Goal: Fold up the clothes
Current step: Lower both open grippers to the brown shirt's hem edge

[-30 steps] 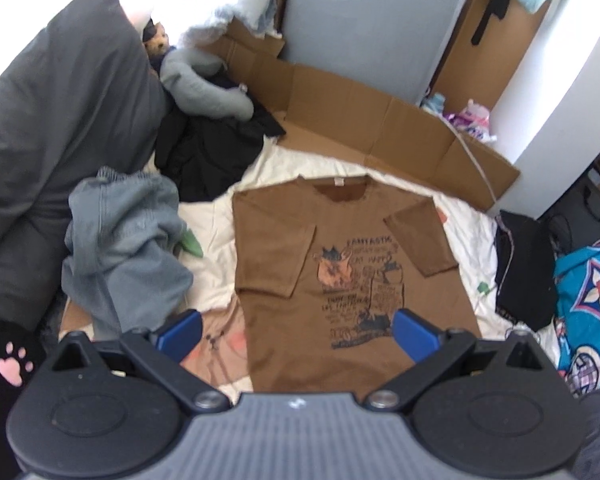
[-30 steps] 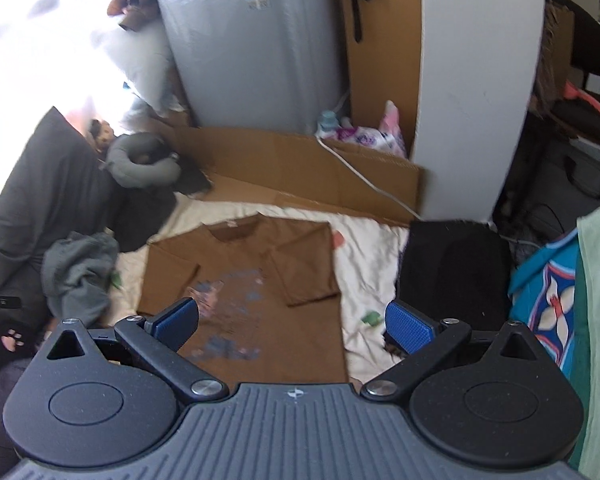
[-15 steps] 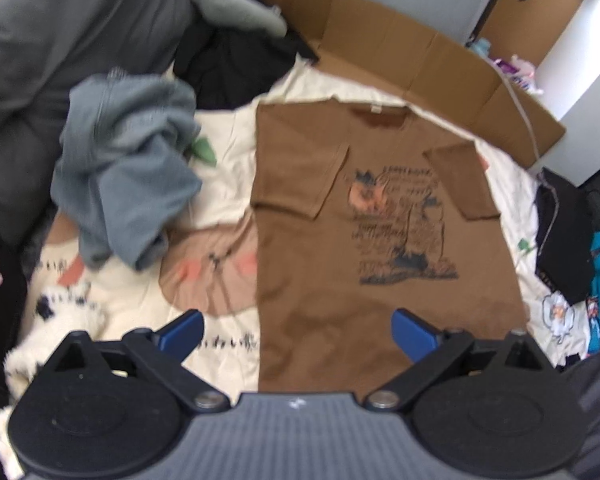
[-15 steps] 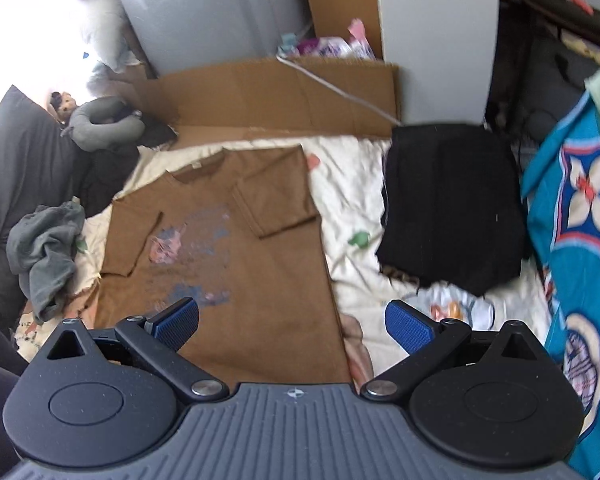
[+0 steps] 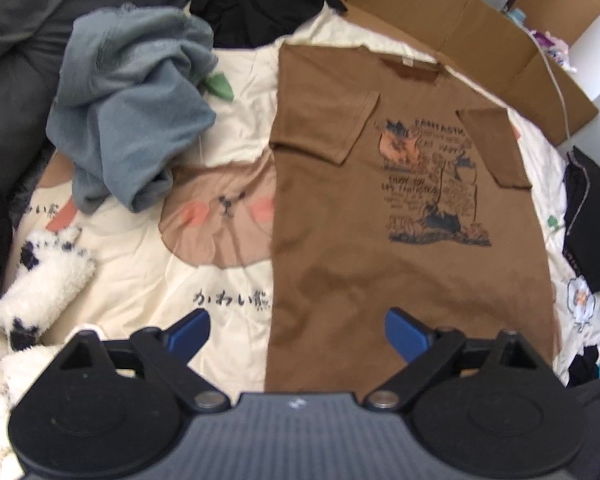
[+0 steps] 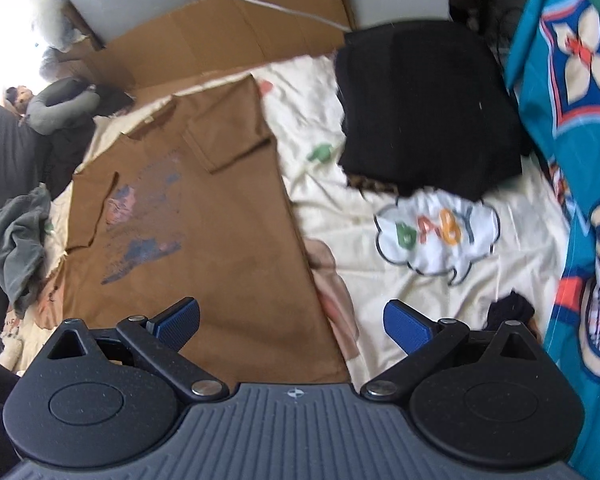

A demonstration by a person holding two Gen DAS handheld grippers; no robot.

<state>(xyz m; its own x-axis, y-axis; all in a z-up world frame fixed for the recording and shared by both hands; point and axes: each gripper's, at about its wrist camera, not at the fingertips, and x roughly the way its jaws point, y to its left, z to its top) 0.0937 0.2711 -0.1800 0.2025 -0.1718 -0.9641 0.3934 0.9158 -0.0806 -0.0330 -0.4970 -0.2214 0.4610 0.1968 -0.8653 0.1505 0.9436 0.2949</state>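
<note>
Brown T-shirt (image 5: pixel 340 240) spread flat, print up, along the middle of the bed (image 5: pixel 228 292), collar toward the far edge by the cardboard (image 5: pixel 440 12), hem at the near edge. Both sleeves (image 5: pixel 332 120) already turned in over the chest, so the body reads as 1 long rectangle, probably ready for a lengthwise fold from hem to collar.

Left tool (image 5: pixel 296 330) wide open and empty, poised over the hem's left corner, 1 pad above the sheet, the other above brown cloth. Right tool (image 6: pixel 292 322) likewise spread apart, holding nothing, straddling the shirt's right edge near the hem. Placement suggests a 2-corner pinch at the hem, each tool taking its own side to keep the edge straight.

Crumpled grey garment (image 5: pixel 128 120) heaped toward the left edge, apart from the shirt; folded black garment (image 6: pixel 424 108) at the right edge, clear of it.
</note>
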